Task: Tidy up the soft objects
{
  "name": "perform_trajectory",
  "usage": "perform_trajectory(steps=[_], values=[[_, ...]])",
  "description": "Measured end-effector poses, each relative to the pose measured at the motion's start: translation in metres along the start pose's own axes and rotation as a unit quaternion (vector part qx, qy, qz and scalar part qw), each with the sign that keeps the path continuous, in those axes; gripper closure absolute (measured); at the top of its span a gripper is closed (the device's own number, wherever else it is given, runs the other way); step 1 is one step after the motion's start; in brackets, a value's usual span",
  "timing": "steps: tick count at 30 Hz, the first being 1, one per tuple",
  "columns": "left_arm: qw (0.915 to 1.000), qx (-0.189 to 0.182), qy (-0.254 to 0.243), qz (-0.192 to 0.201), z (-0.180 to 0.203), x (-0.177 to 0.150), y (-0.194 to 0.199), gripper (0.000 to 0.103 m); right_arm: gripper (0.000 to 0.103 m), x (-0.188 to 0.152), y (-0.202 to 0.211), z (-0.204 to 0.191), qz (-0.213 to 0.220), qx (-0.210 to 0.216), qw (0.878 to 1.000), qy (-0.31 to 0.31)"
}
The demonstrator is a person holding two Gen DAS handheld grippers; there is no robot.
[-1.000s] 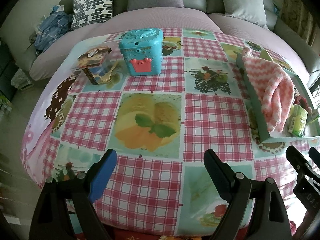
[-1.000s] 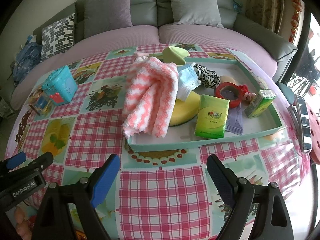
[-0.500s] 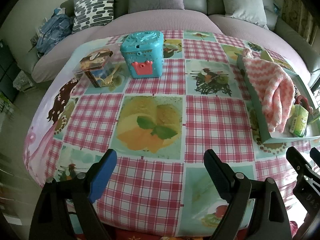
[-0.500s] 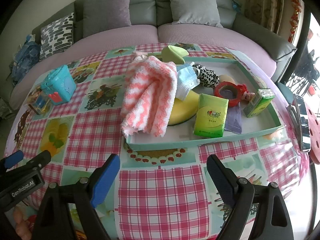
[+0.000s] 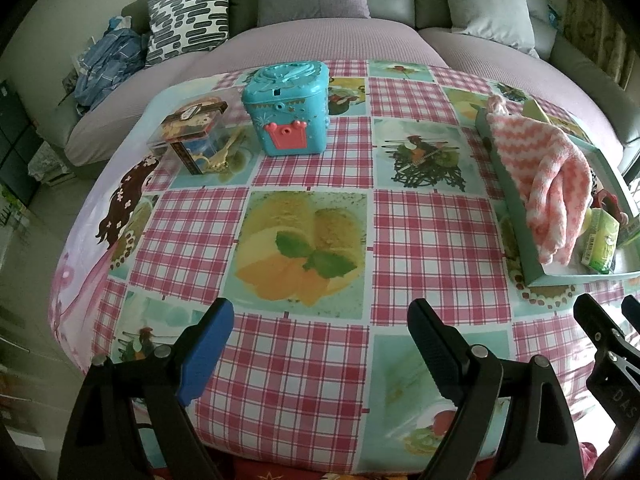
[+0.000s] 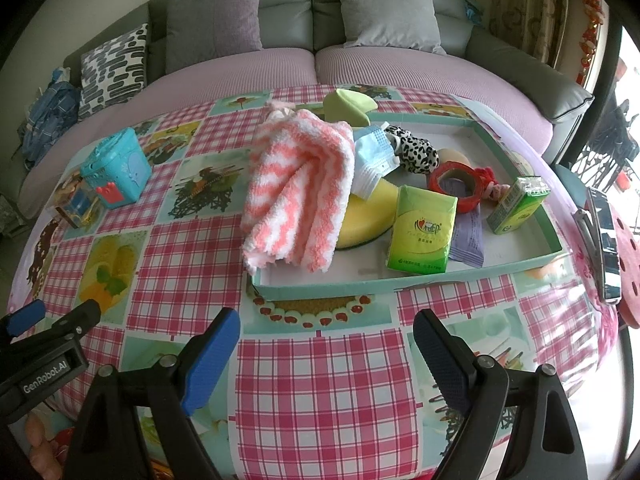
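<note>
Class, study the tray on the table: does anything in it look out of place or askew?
Yes. The pink-and-white striped towel is bunched up and hangs over the left wall of the teal tray instead of lying inside. It also lies over the yellow sponge, and a blue face mask is crumpled beside it.

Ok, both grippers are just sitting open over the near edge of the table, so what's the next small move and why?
Probably reach the right gripper forward to the pink striped towel. It is the nearest soft thing, draped over the front left corner of the tray, and that gripper faces it with open, empty jaws. The left gripper faces bare tablecloth.
</note>
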State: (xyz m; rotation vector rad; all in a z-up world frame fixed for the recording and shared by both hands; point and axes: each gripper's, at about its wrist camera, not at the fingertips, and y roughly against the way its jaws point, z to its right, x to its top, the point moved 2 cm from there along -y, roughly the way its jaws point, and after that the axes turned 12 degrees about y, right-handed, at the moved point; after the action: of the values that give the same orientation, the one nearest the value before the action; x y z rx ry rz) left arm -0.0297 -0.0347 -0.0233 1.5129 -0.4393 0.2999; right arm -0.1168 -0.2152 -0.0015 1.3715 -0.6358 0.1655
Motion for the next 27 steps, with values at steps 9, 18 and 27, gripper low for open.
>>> perform_trajectory(steps=[9,18,27], values=[[1.0,0.001,0.0,0.002,-0.0006,0.0006,0.0008,0.014,0.013,0.0006,-0.0002,0.0001,0.0,0.0,1.0,0.001],[1.0,0.001,0.0,0.002,0.0002,0.0005,0.0009,0.014,0.013,-0.0005,-0.0015,-0.0003,-0.002,0.0,1.0,0.001],[1.0,0.002,0.001,0.005,0.0002,0.0003,0.0011,0.014,0.013,-0.0007,-0.0021,-0.0009,-0.002,-0.001,1.0,0.001]])
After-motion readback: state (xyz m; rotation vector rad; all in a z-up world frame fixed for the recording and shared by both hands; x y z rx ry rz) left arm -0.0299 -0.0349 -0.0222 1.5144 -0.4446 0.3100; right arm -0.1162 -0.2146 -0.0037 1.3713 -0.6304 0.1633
